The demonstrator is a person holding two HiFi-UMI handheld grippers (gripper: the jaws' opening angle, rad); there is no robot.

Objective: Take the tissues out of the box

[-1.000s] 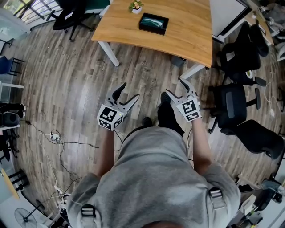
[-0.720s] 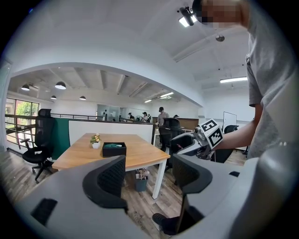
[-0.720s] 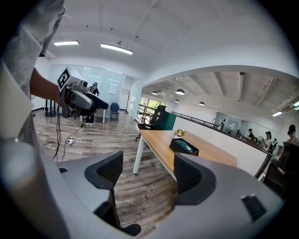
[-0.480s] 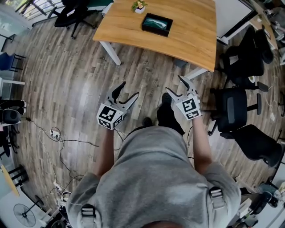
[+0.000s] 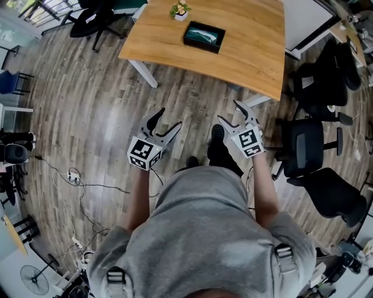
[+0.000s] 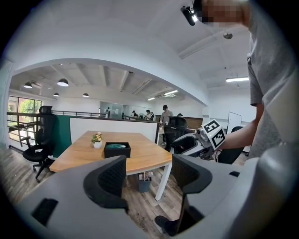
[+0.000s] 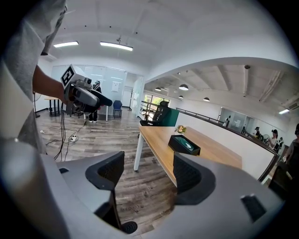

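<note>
While forearm [image 5: 139, 195] reaches forward, left gripper [image 5: 170, 118] tilts down, jaws apart.

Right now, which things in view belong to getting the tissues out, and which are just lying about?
For the job: tissue box on the wooden table; left hand-held gripper, open, empty; right hand-held gripper, open, empty, jaws just eased inward.
Lying about: potted plant beside the box; black office chairs; power strip on the floor.
</note>
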